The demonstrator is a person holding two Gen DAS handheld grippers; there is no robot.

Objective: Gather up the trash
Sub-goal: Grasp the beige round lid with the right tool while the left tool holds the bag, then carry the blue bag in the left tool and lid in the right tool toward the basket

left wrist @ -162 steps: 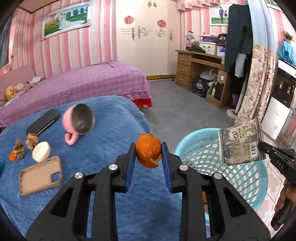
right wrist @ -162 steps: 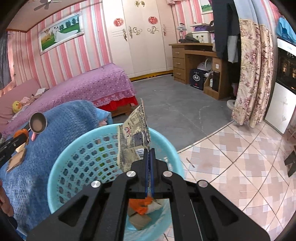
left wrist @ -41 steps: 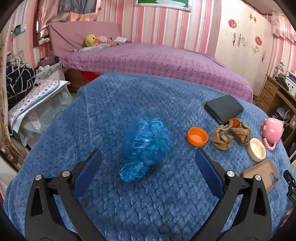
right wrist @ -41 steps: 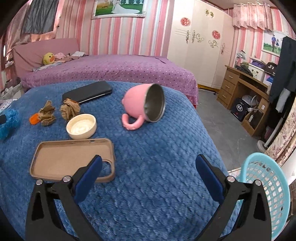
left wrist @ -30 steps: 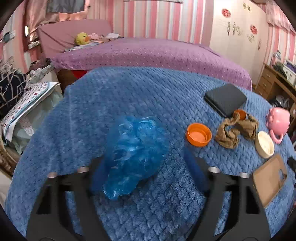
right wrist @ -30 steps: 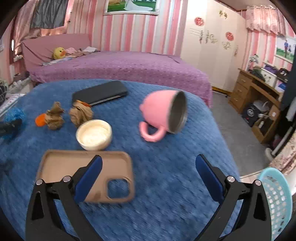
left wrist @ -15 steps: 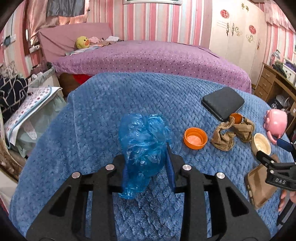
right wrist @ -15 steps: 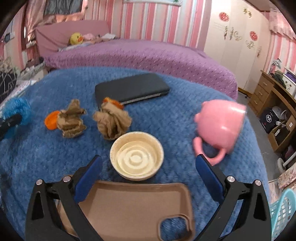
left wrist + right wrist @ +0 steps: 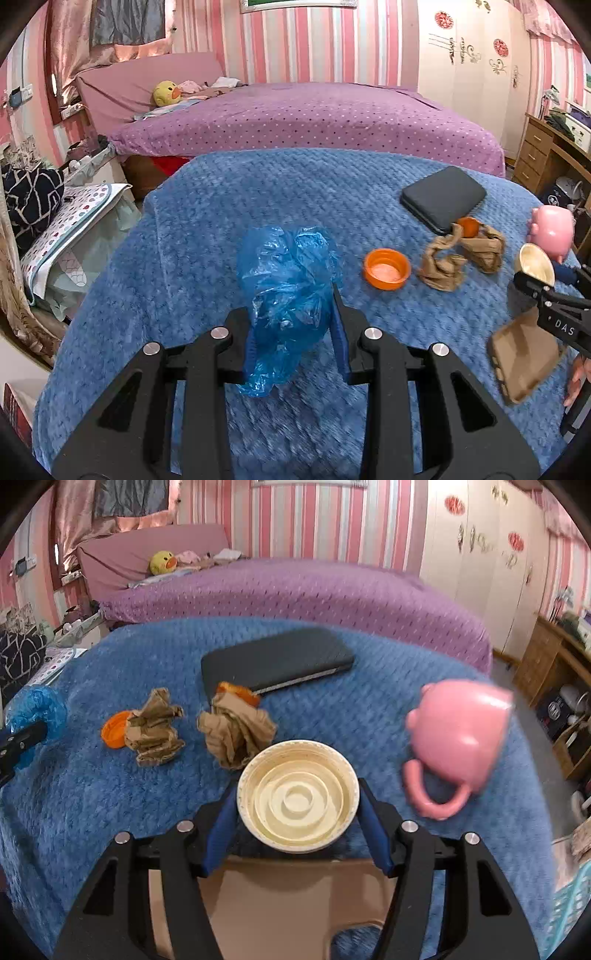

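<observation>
Beyond my left hand-held gripper [image 9: 291,325], I am seeing pink-and-white striped walls [image 9: 295,40] standing behind a bed [image 9: 314,114] that is wearing a purple dotted cover. A yellow plush duck [image 9: 166,93] is lying at its head. Pink curtains [image 9: 74,48] are hanging far left; cream wardrobe doors [image 9: 469,66] and a wooden desk [image 9: 546,147] are standing to the right.
</observation>
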